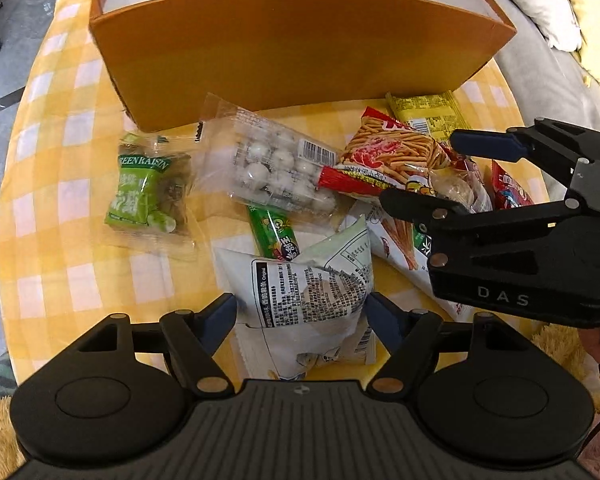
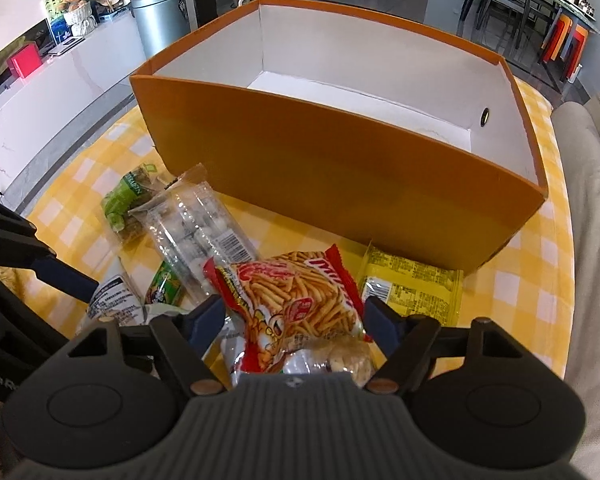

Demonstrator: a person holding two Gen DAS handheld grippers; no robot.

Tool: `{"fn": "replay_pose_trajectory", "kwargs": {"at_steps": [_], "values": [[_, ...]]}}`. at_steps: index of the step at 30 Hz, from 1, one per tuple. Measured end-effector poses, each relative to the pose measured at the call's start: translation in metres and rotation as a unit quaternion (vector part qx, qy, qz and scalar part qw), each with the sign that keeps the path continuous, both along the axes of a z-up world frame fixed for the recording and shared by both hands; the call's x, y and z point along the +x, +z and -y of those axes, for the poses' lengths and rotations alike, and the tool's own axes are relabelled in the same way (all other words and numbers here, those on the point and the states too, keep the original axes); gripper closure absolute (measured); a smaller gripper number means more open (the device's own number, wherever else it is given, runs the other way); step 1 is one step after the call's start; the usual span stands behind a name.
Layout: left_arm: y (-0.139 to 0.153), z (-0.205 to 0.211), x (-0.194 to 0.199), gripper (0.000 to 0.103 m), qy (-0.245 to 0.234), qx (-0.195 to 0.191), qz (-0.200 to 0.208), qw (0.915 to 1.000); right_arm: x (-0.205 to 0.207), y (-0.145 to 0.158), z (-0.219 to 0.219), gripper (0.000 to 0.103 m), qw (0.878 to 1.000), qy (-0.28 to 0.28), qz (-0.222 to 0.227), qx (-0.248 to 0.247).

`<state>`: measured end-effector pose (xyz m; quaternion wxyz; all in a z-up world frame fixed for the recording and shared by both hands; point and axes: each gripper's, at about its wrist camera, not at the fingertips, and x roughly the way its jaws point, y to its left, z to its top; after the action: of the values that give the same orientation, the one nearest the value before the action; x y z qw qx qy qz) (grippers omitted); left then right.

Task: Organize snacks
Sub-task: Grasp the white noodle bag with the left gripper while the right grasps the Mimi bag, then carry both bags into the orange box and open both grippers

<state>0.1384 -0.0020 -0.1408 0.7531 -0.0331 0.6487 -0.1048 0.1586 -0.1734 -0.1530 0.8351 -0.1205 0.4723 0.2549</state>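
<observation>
1. Left wrist view: the left gripper [image 1: 300, 312] has its jaws spread wide, one on each side of a white packet [image 1: 312, 296] with black print, which lies on the yellow checked cloth [image 1: 60, 200]; the pads look just clear of it, not yet pressing
2. That white packet runs lengthwise away from the gripper toward the orange box [image 1: 292, 56], so the jaws sit across its short width, which I judge a fair line for closing
3. Right wrist view: the right gripper [image 2: 294, 318] also stands open, its pads either side of a red packet of potato sticks [image 2: 300, 304] that lies on top of the heap, just beside the yellow packet [image 2: 416, 288]
4. The red packet lies slanted, its long axis running from near left up toward the box, whose inside looks bare and white
5. The box stands straight ahead of both grippers, behind the heap; the right one seems the nearer to its front wall
6. Off to the left lie a green raisin bag [image 1: 148, 192] and a clear pack of white balls [image 1: 276, 164], well apart from either gripper
7. Whichever closes first must lift up and over that front wall
</observation>
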Motion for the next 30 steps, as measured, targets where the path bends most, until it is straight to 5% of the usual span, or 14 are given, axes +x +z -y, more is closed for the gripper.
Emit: {"fn": "replay_pose_trajectory", "kwargs": {"at_steps": [5,12,30], "values": [[-0.003,0.004,0.004,0.028,-0.002,0.0,-0.007,1.0,-0.001,-0.001,-0.004,0.047,1.0,-0.003,0.005,0.001],[-0.001,0.018,0.007,0.043,-0.009,0.032,-0.004,0.9994,-0.003,-0.003,-0.003,0.087,1.0,0.0,-0.008,0.025],[0.061,0.015,-0.023,0.05,0.029,0.043,0.066,0.9965,-0.031,0.052,0.023,0.098,0.996,-0.022,0.058,0.06]]}}
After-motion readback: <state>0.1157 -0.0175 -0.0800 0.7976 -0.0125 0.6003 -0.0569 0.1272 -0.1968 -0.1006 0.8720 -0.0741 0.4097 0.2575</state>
